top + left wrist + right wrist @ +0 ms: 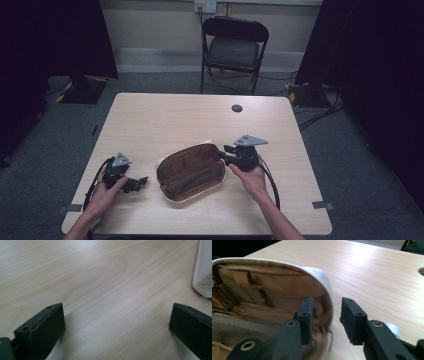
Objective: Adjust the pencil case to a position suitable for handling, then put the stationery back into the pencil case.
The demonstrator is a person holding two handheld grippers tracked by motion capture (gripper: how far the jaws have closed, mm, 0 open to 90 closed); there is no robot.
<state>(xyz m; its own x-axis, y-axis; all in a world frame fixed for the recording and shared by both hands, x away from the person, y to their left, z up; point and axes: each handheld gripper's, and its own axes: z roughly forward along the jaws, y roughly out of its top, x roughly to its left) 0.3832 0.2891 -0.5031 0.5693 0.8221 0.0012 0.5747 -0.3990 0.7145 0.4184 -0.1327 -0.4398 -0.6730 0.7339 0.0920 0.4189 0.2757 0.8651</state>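
Your right gripper view cuts off most of the open white pouch with the brown fabric lining (269,287): you see its curved white rim and the inner pockets, while the lower left corner dissolves into grey mesh that is hard to read. Where the rim passes between your right jaws the picture is smeared, so you cannot tell whether either pad touches it. In your left gripper view only a white corner of that pouch (203,272) peeks in at the right edge.

From the high view, the pouch (192,172) lies open on the pale wooden tabletop (165,120), near the front edge and between your two hands. Your right gripper (226,152) is held level, pointing left at the pouch's right end, your hand cupped under it from below. Its jaws stand a little apart, one inside the lining and one outside the rim, pinching nothing clearly.

Your left gripper (141,182) lies low beside the pouch's left end, pointing right, with your hand (111,186) wrapped around its body. Its jaws are spread wide over bare wood, with nothing between them.
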